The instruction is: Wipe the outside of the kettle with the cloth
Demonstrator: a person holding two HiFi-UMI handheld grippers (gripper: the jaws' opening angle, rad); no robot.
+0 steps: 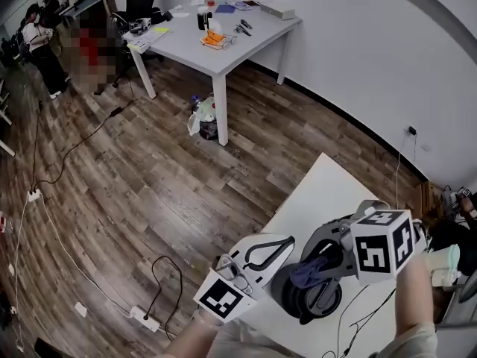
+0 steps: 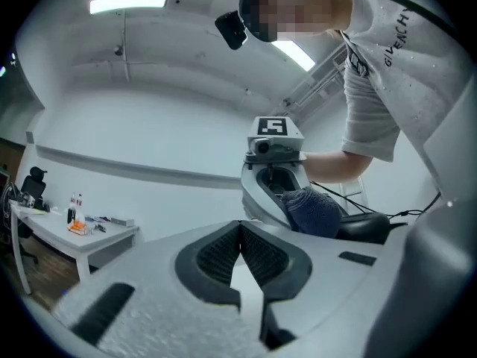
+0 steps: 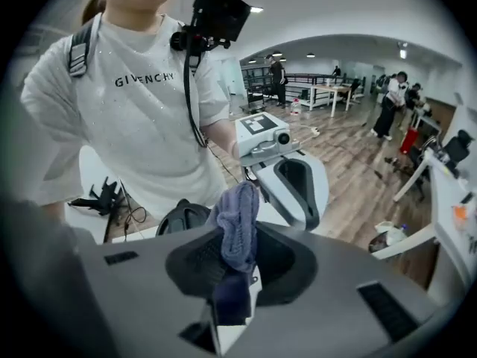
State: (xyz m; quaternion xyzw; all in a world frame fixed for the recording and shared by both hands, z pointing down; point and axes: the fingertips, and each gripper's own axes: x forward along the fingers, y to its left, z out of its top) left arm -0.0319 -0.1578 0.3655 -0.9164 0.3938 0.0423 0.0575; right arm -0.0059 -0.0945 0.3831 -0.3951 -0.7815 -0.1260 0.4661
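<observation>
Left gripper view: left gripper (image 2: pixel 240 236) jaws closed, pads meeting at the tips, nothing between them. Straight ahead of the jaws and slightly right, the right gripper (image 2: pixel 297 198) faces back, its marker cube (image 2: pixel 274 127) on top. A dark blue cloth (image 2: pixel 317 209) is bunched at its jaws. Just right of and behind the cloth is the black kettle (image 2: pixel 367 228). A person in a white T-shirt (image 2: pixel 380 88) fills the upper right. Far left of the jaws is a white desk (image 2: pixel 74 239) with small items.

Right gripper view: jaws clamped on the cloth. A fold stands up above the jaw tips and a darker tail hangs down between the pads. The kettle's dark rounded top sits beyond the jaws to the left. The left gripper is just beyond the jaws to the right, with wooden floor (image 3: pixel 358 177) behind it.

Head view: both grippers are over the near end of the white counter (image 1: pixel 320 192), jaw tips turned toward each other and close together. The kettle stands on the counter directly under the right jaws. The cloth overlaps the kettle's top edge; cannot tell whether they touch.
</observation>
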